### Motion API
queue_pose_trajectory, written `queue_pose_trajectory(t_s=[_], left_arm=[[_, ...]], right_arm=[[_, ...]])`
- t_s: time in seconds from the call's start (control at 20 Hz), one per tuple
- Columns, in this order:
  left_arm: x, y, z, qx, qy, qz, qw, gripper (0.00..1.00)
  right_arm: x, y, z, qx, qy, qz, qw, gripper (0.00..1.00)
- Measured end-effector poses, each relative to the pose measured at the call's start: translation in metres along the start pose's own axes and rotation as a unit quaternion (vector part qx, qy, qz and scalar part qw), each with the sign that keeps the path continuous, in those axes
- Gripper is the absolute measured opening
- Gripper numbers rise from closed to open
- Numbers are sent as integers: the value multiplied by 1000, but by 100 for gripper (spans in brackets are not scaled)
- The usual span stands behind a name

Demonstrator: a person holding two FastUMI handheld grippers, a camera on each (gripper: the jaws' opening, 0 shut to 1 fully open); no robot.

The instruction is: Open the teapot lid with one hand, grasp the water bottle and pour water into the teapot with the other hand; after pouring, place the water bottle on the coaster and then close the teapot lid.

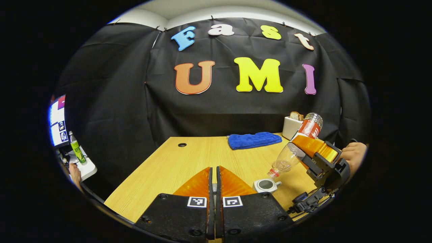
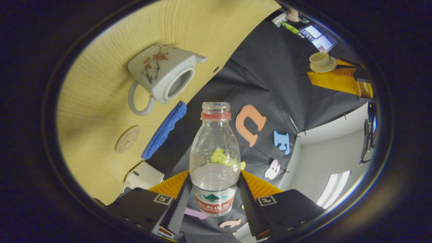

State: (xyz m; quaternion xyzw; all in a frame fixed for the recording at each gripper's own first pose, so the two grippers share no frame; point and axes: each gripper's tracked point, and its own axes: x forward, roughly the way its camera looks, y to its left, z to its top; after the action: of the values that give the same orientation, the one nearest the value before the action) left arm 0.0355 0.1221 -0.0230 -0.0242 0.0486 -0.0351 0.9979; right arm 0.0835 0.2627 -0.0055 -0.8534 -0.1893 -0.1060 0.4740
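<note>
Wood-grain table point(image 1: 189, 158) carries everything. In the left gripper view, the left gripper point(image 1: 213, 184) has its fingers nearly together on the teapot lid point(image 2: 322, 61), which the right gripper view shows pinched at their tips. Beyond it, near the table's right edge, the open teapot point(image 1: 266, 185) stands; the right gripper point(image 1: 312, 148) is clenched on the water bottle point(image 1: 297, 145), tilted mouth-down just above the pot's opening. A round coaster point(image 2: 127, 139) lies beside the teapot. Farther back a blue towel point(image 1: 253, 139) lies near the far edge, a white holder point(image 1: 291, 126) at the far right corner.
</note>
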Motion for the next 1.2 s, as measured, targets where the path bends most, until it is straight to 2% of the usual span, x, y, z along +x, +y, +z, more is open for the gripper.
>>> queue_pose_trajectory(t_s=[0.1, 0.4, 0.6, 0.7, 0.75, 0.85, 0.95, 1.2], left_arm=[[0, -1, 1, 4, -1, -2, 1000, 4], [1, 2, 1, 7, 0, 2, 1000, 4], [2, 3, -2, 6, 2, 4, 1000, 4], [4, 1, -3, 6, 5, 3, 1000, 3], [5, -2, -4, 5, 6, 1, 1000, 4], [6, -8, -5, 13, 5, -4, 1000, 4], [7, -12, -3, 23, 2, -7, 1000, 4], [7, -33, 0, 2, -1, -19, 1000, 4]], right_arm=[[1, 1, 2, -2, -3, -4, 1000, 75], [2, 3, 9, -12, -4, -9, 1000, 77], [2, 24, -2, 66, 18, 13, 998, 75], [-1, 38, -9, 133, 36, 32, 990, 78], [-2, 47, -13, 174, 45, 44, 983, 78], [-6, 66, -19, 262, 63, 77, 960, 75], [-10, 81, -21, 342, 75, 110, 930, 75], [-15, 99, -30, 491, 88, 156, 852, 78]])
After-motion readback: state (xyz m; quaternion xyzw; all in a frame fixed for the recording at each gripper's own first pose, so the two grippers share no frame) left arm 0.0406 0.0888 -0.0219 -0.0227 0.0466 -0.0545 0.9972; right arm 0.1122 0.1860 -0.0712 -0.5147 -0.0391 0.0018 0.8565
